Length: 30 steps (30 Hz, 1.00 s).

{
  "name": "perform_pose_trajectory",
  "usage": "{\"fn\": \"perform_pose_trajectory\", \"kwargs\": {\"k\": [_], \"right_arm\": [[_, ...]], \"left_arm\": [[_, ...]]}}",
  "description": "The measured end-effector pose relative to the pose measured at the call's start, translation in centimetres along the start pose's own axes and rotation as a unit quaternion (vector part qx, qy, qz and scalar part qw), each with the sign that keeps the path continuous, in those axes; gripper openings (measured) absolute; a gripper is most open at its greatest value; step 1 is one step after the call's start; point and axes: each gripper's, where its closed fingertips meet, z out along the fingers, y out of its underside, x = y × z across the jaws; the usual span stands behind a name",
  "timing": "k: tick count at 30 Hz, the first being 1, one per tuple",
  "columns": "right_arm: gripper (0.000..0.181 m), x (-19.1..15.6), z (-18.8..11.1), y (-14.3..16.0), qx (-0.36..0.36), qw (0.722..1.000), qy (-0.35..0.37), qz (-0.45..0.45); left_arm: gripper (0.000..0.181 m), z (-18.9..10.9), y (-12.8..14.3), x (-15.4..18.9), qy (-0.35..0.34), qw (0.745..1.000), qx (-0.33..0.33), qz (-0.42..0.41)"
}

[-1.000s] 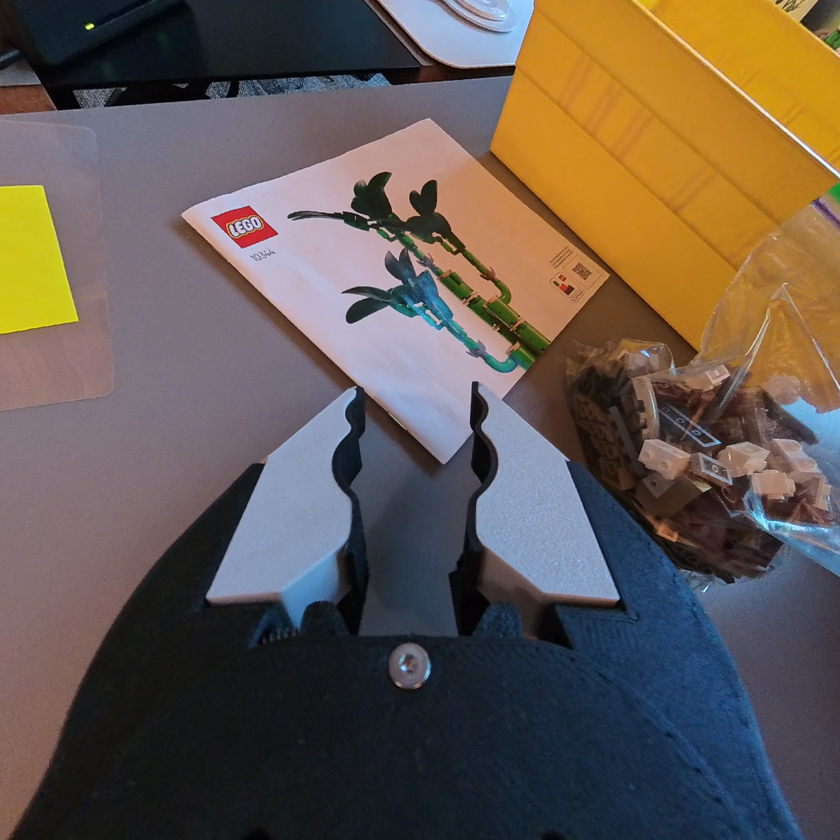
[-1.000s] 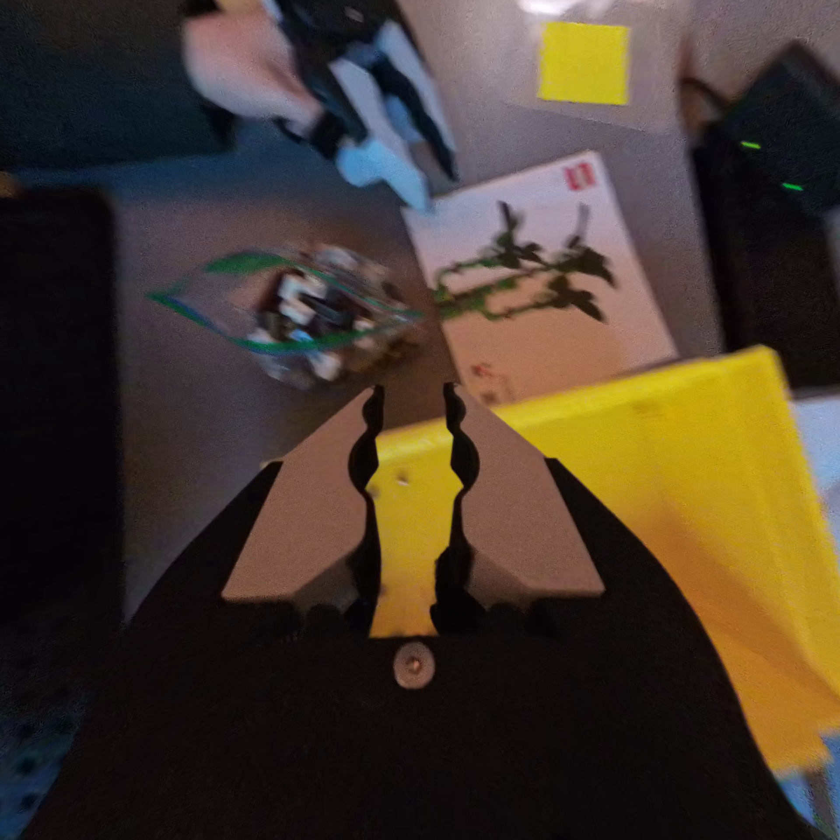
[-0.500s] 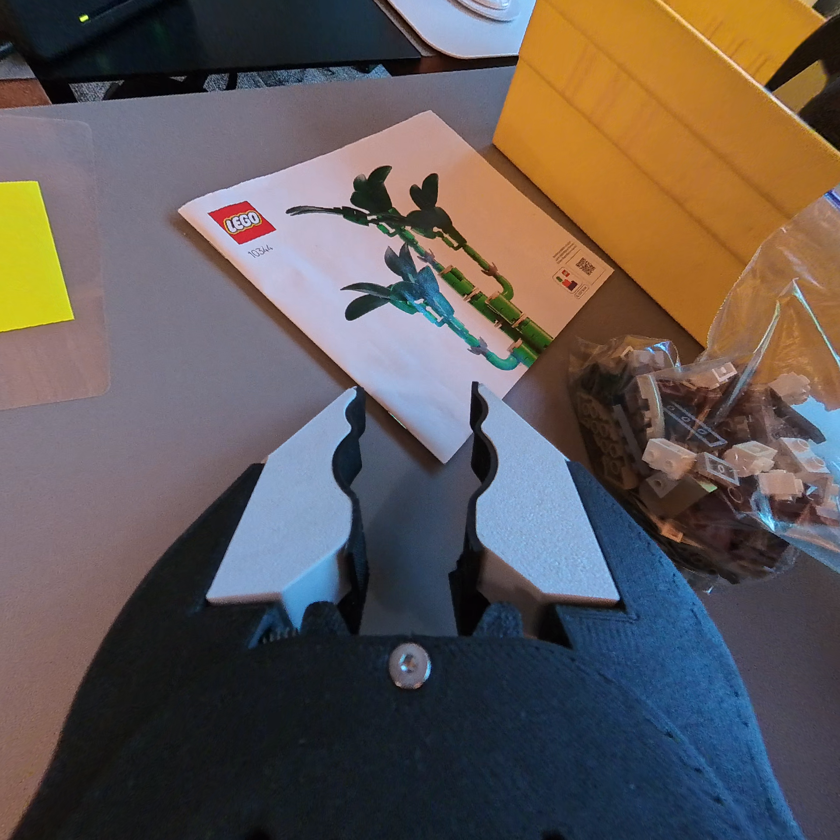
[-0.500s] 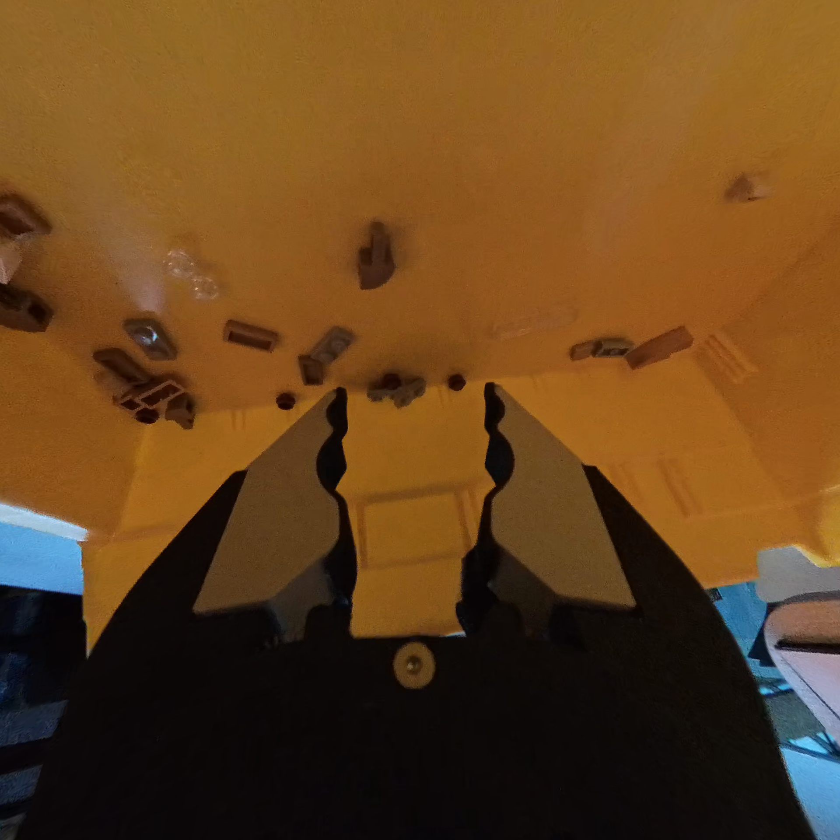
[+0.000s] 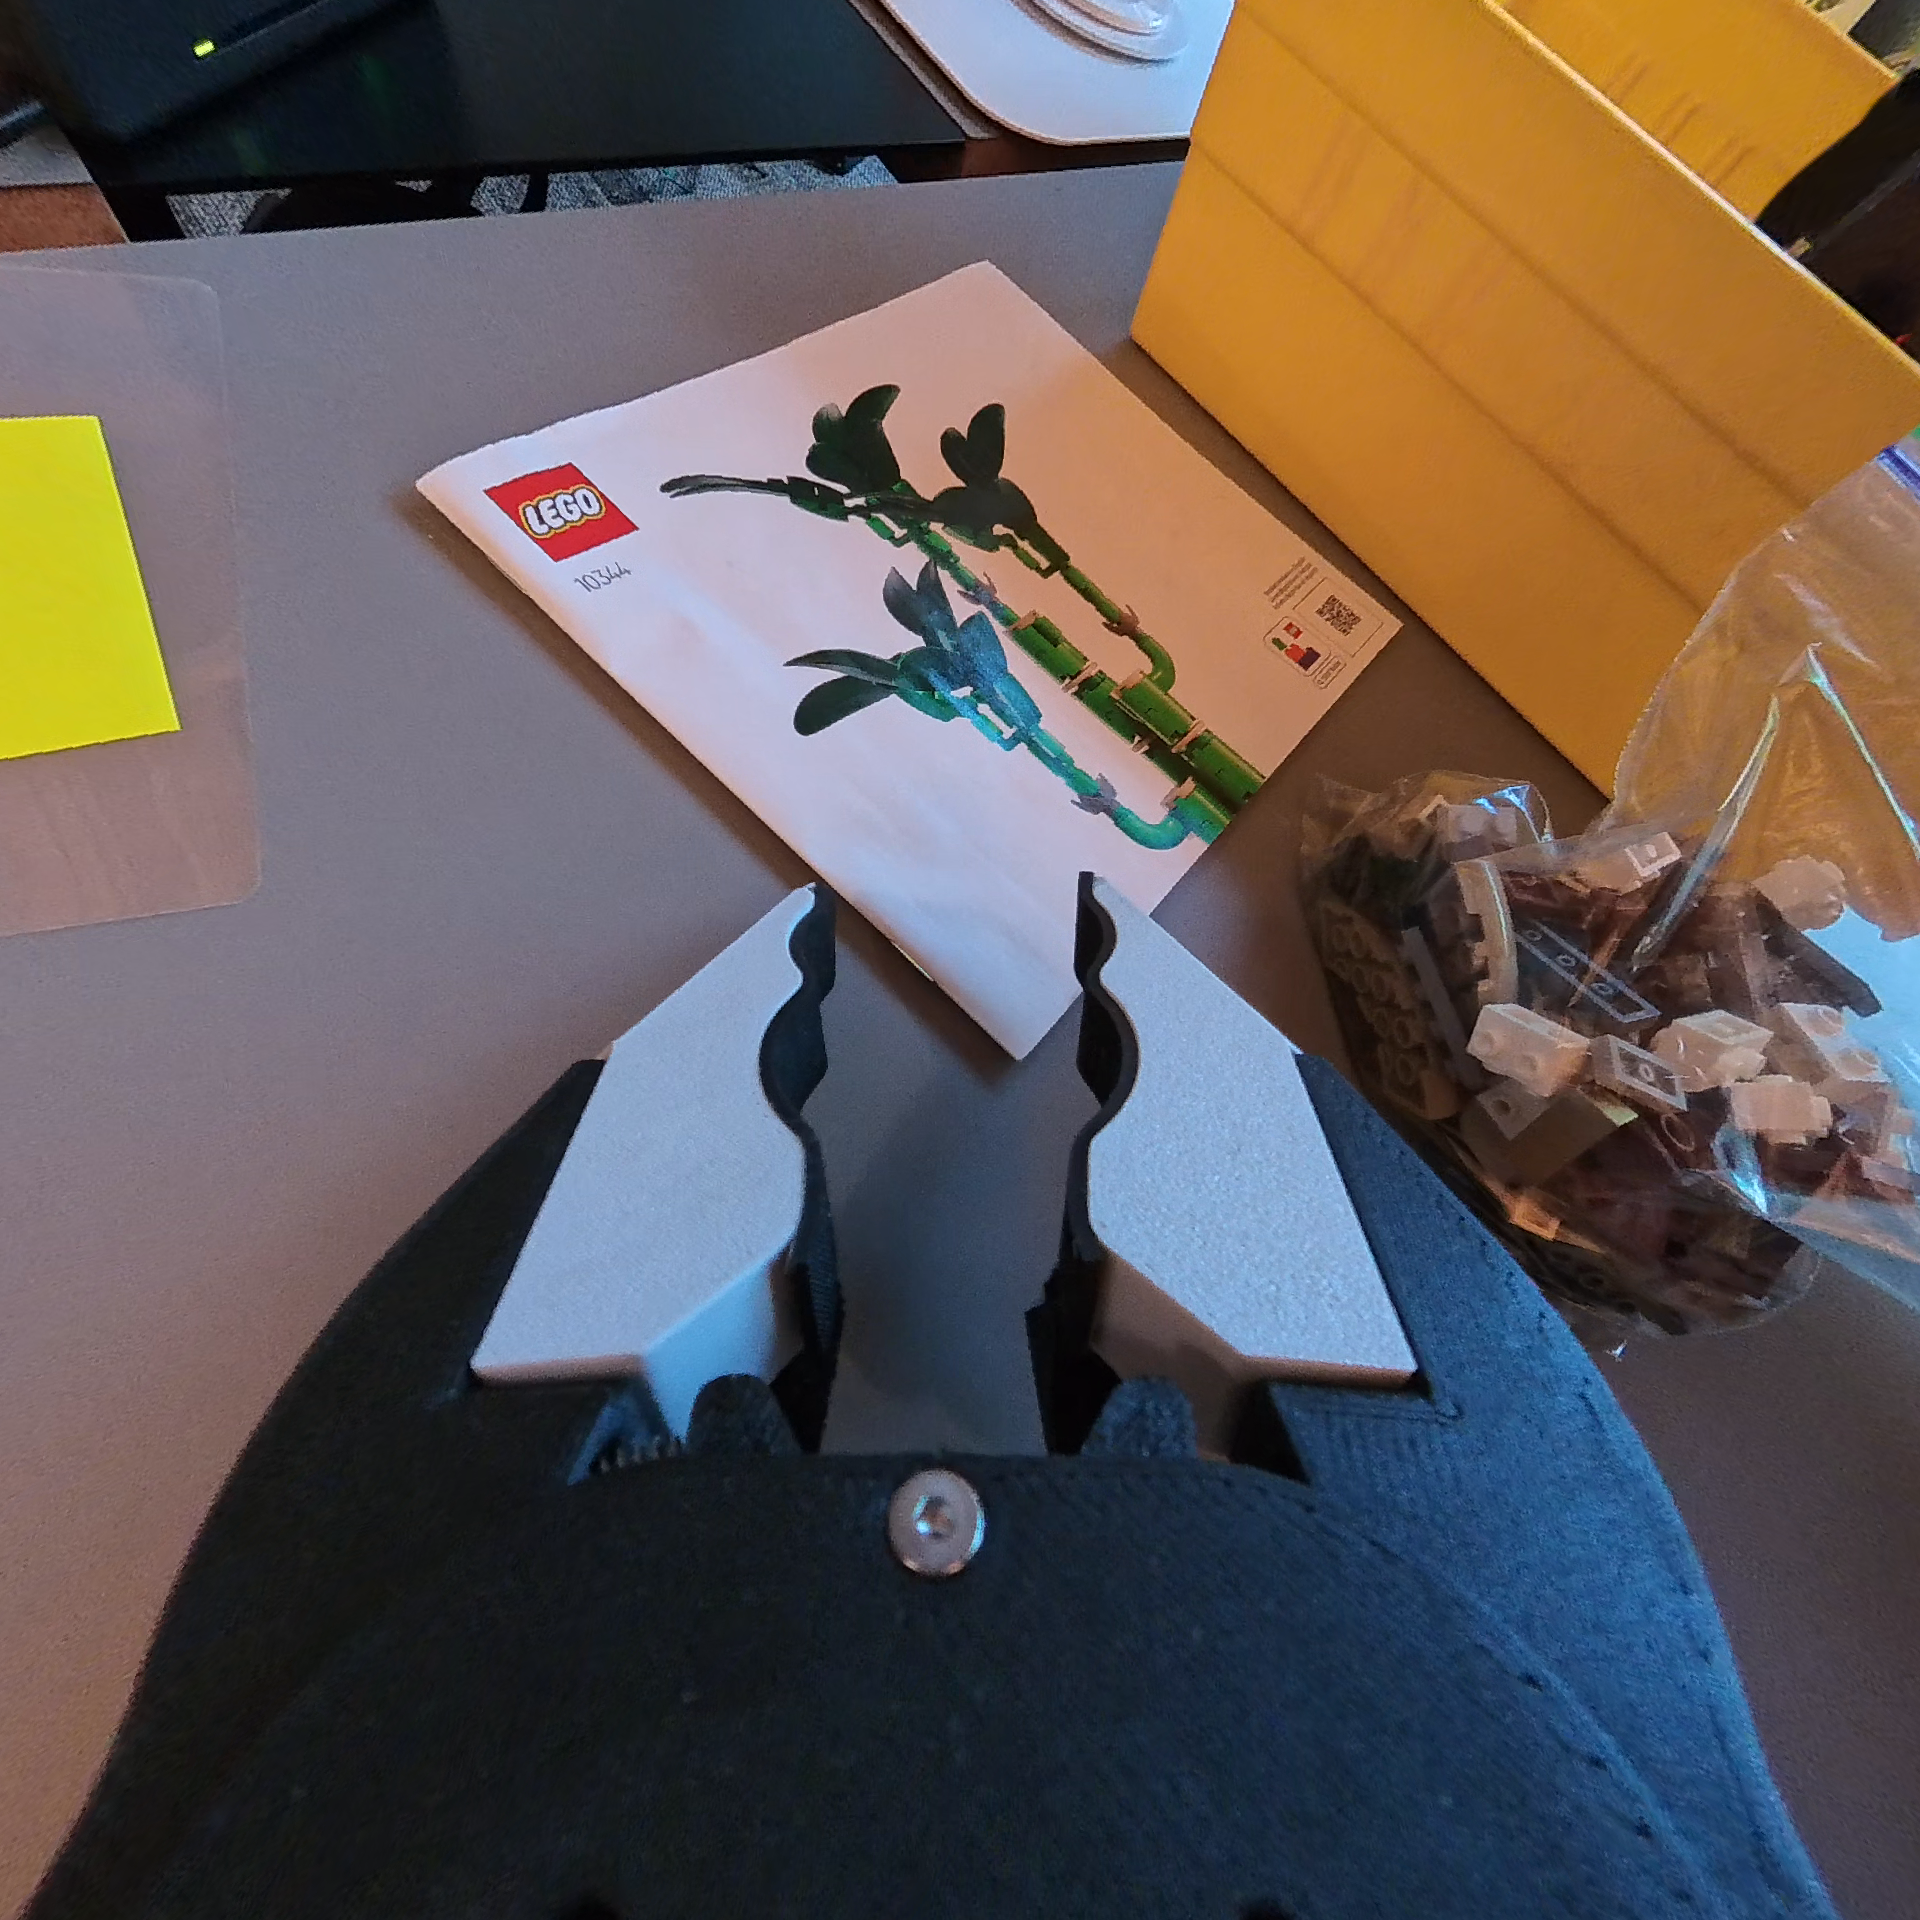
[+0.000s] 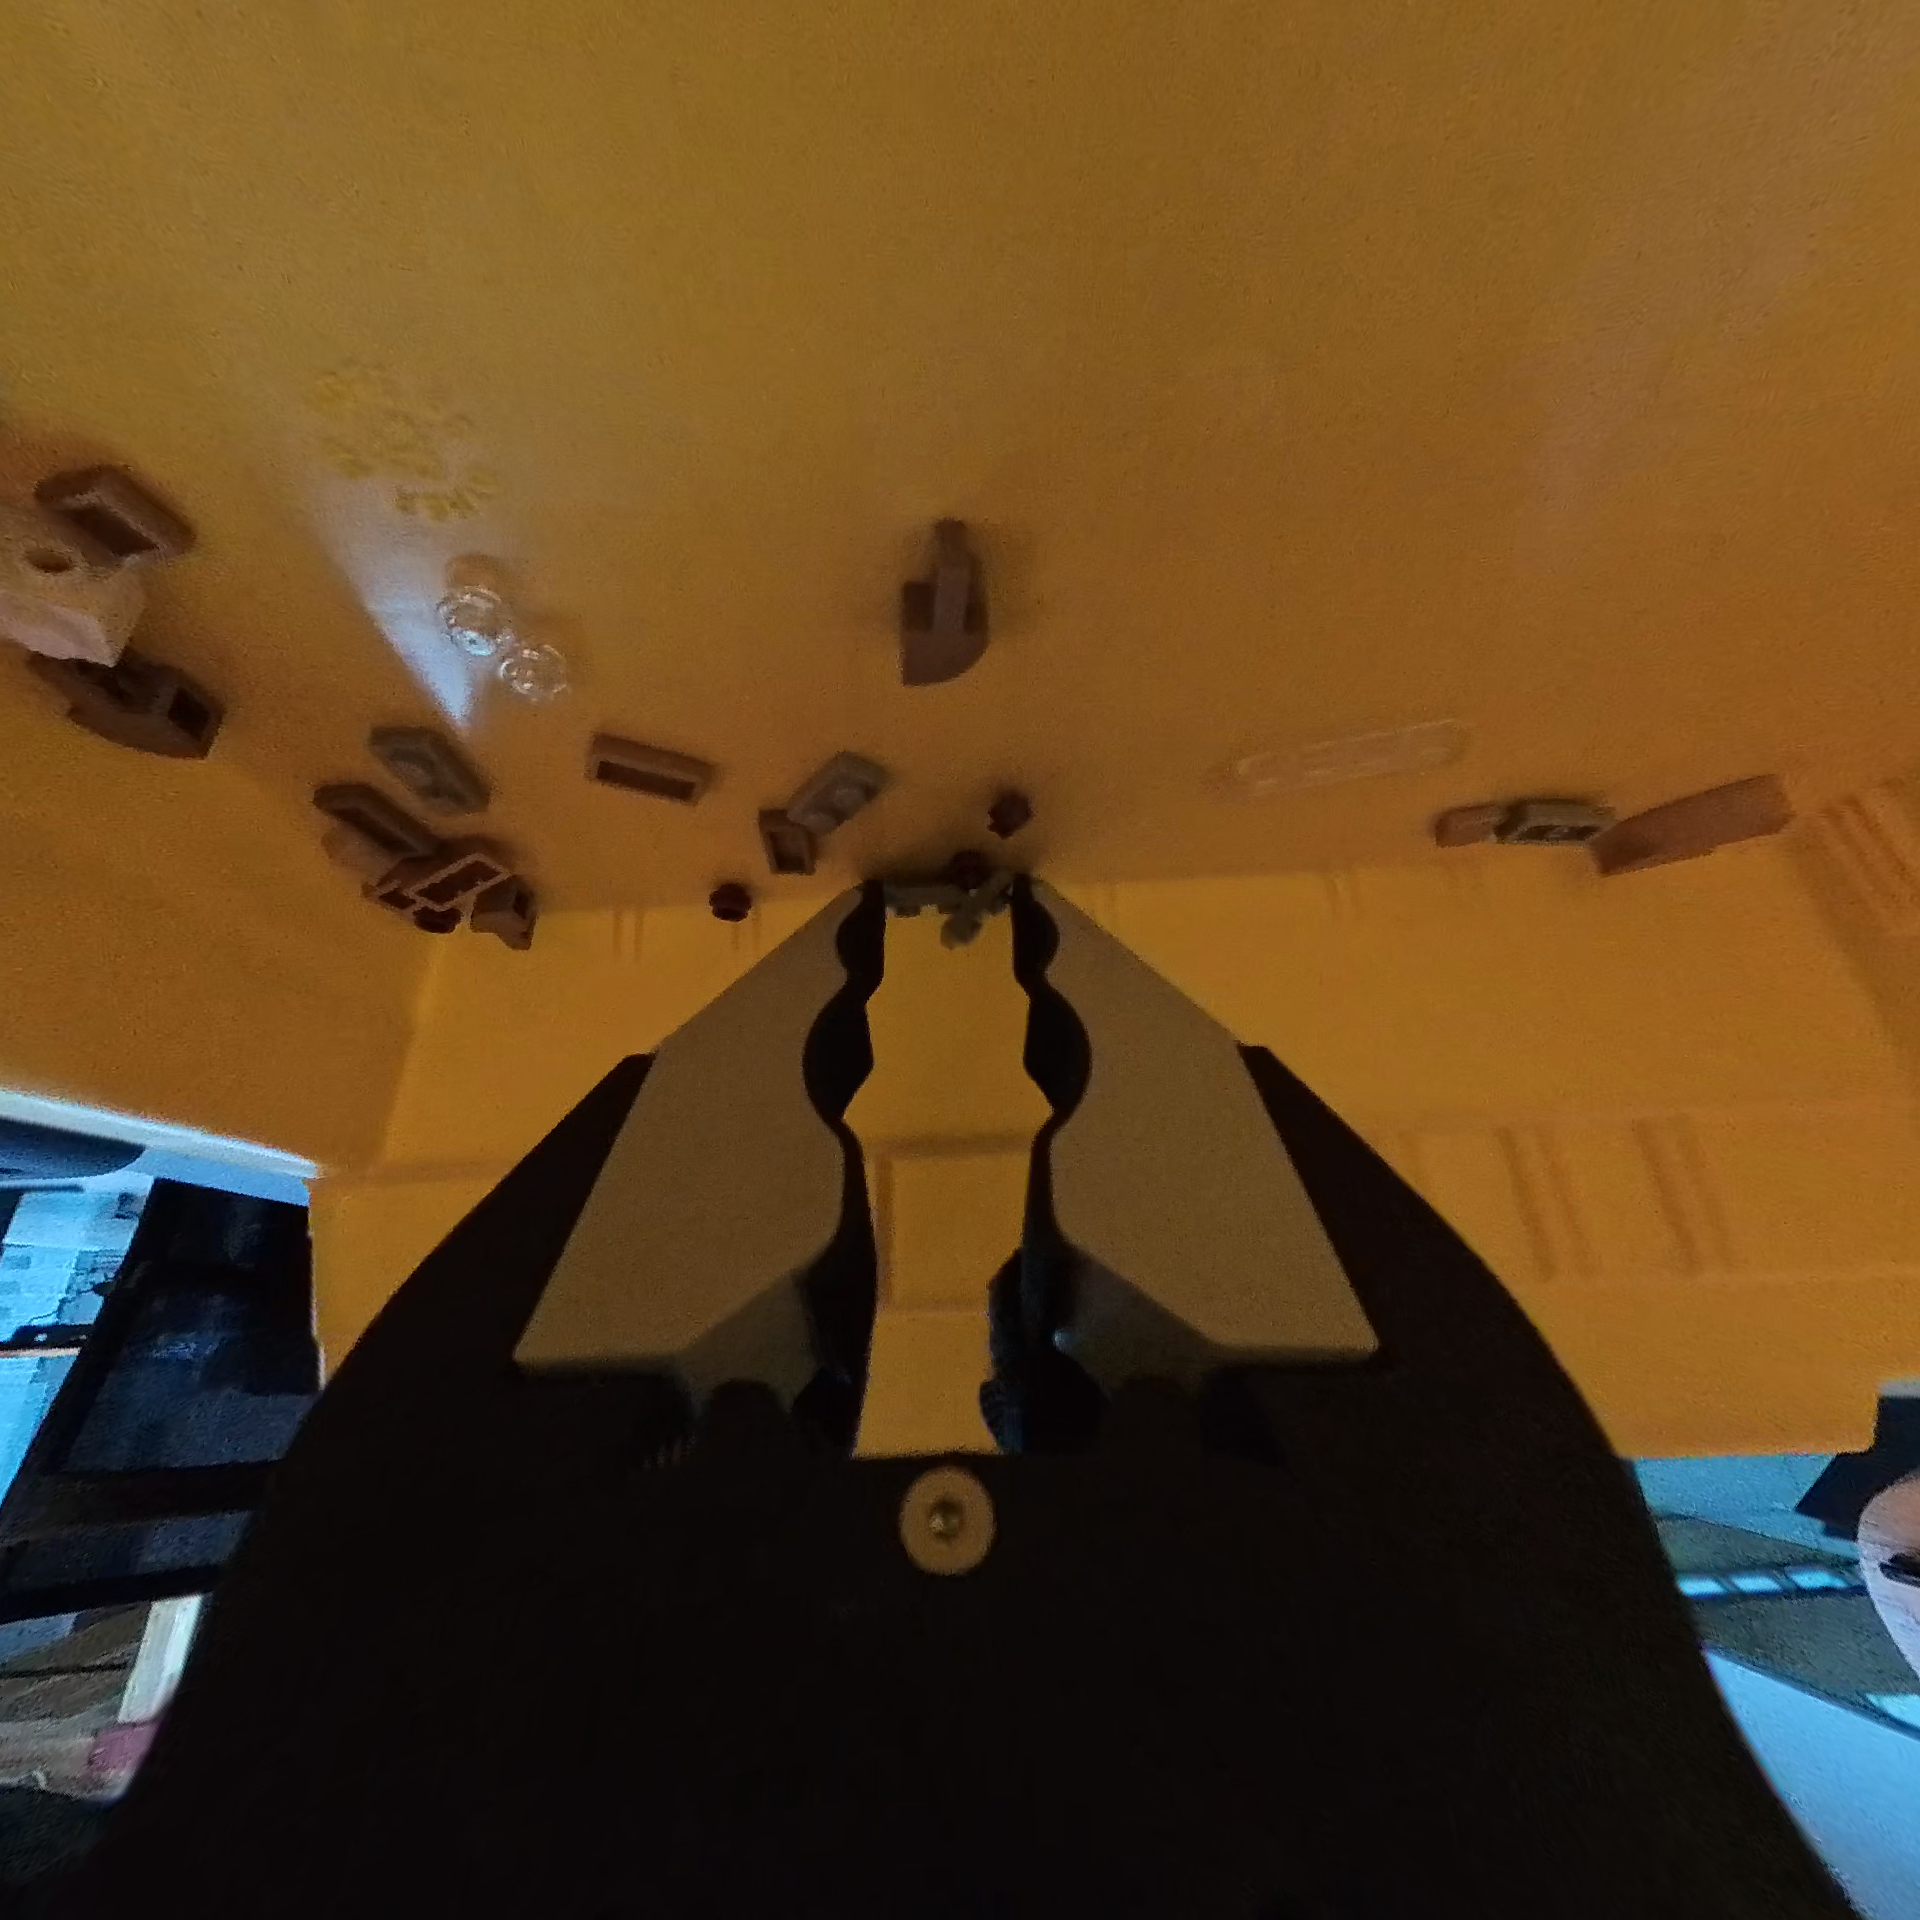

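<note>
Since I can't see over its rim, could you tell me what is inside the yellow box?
Loose small bricks lie scattered on the yellow box floor; the right gripper covers part of it.

warm dim light, sharp left view, right view soft, edges bowed.

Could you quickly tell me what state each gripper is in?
Left gripper: open, empty, above the table.
Right gripper: open inside the yellow bin, around small grey pieces.

Left gripper (image 5: 954, 940) low in frame, fingers wide apart, empty. Right gripper (image 6: 948, 899) mid-frame, fingers closer, small gap.
</note>
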Motion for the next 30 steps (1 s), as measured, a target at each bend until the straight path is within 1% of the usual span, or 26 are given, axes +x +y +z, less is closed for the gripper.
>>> {"fn": "perform_pose_trajectory", "kwargs": {"k": [1, 6, 12, 14, 18, 20, 23, 27, 30], "right_arm": [[0.021, -0.3, 0.1, 0.1, 0.001, 1.0, -0.003, 0.004], [0.021, -0.2, 0.0, 0.1, 0.003, 1.0, 0.004, 0.009], [0.018, -0.2, -0.3, 0.2, 0.005, 1.0, 0.029, 0.0], [0.015, -0.5, -0.7, 0.3, 0.016, 0.999, 0.03, 0.002], [0.015, -1.2, -1.8, -0.2, 0.055, 0.997, 0.045, -0.002], [0.015, -1.7, -2.9, -0.8, 0.09, 0.994, 0.056, -0.007], [0.015, -2.4, -5.7, -2.3, 0.177, 0.981, 0.076, -0.001], [0.014, -3.8, -10.5, -4.1, 0.302, 0.948, 0.104, -0.002], [0.015, -4.9, -14.0, -5.4, 0.371, 0.921, 0.122, -0.014]], "left_arm": [[0.045, 0.0, 0.0, 0.0, 0.0, 1.0, 0.0, 0.0], [0.045, 0.0, 0.0, 0.0, 0.0, 1.0, 0.001, 0.0], [0.045, -0.1, -0.1, 0.0, 0.0, 1.0, 0.002, 0.0], [0.045, 0.0, -0.1, 0.0, 0.0, 1.0, 0.001, 0.0], [0.045, 0.0, -0.1, 0.0, 0.0, 1.0, 0.002, 0.0], [0.045, 0.0, -0.1, 0.0, 0.0, 1.0, 0.002, -0.001], [0.045, 0.0, -0.1, 0.0, 0.0, 1.0, 0.002, -0.001], [0.045, 0.0, 0.0, 0.0, -0.001, 1.0, 0.001, -0.001], [0.045, 0.0, 0.0, 0.0, -0.001, 1.0, 0.0, 0.0]]}}
